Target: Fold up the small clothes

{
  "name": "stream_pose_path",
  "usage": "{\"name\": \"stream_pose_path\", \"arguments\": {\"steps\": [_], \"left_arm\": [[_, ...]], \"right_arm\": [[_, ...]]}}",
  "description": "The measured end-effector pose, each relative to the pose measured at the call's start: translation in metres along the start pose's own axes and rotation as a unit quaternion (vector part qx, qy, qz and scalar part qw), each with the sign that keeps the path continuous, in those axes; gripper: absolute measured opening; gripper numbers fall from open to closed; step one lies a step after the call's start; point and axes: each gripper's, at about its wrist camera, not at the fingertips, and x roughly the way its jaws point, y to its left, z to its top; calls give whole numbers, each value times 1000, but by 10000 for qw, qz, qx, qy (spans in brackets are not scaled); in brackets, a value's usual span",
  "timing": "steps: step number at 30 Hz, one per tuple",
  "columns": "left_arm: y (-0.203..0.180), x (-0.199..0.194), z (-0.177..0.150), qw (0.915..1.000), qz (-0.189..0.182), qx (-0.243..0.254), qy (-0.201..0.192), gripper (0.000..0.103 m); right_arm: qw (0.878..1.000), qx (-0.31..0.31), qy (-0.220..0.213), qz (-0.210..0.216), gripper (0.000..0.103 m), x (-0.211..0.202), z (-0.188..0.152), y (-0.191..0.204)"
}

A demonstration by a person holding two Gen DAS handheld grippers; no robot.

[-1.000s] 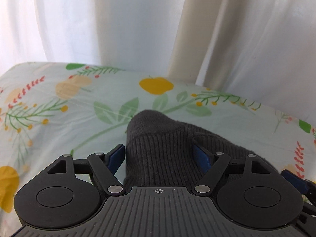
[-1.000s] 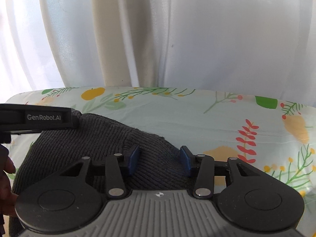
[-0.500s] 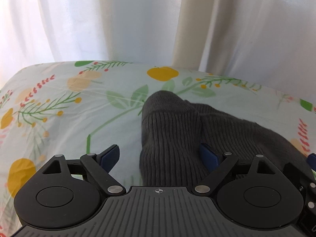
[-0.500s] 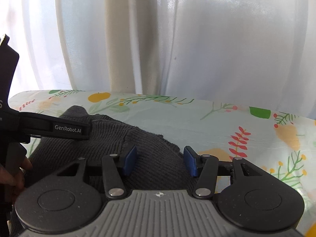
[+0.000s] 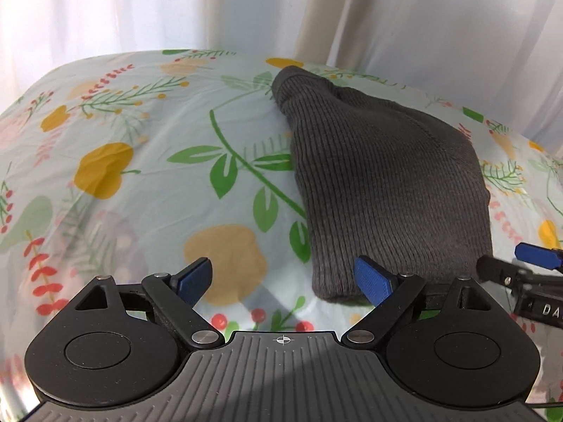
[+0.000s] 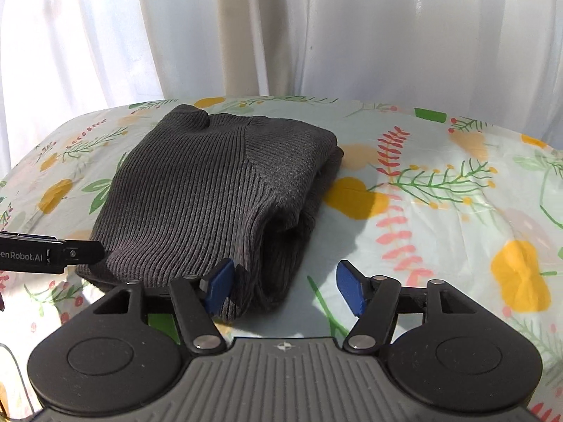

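Observation:
A dark grey ribbed knit garment (image 5: 387, 183) lies folded on the floral sheet (image 5: 147, 190). In the right wrist view the garment (image 6: 197, 190) shows a rolled fold at its near right side. My left gripper (image 5: 285, 279) stands open at the garment's near left corner, which sits just inside the right pad without being pressed. My right gripper (image 6: 286, 286) has its jaws opening, with the garment's near right corner loose beside the left pad. A blue pad (image 5: 536, 255) of the right gripper shows at the left view's right edge.
White curtains (image 6: 316, 35) hang straight behind the surface. The floral sheet (image 6: 440, 193) covers a rounded surface that drops off at its far and left edges. Bare sheet lies left of the garment and to its right.
Both grippers have drawn back from the garment and their jaws have widened, letting the knit go. The garment now lies folded and in full view ahead of them.

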Motion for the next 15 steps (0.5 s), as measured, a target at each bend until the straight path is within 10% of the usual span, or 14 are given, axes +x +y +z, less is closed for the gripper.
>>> {"name": "stream_pose_path", "arguments": {"steps": [6,15], "left_arm": [[-17,-25,-9,9995,90,287,121,101],[-19,-31,-9,9974,431,464,341,102]], "right_arm": [[9977,-119,586,331,98,-19,-15,18],[9943,143,1014,-296,99,-22,-9,28]]}}
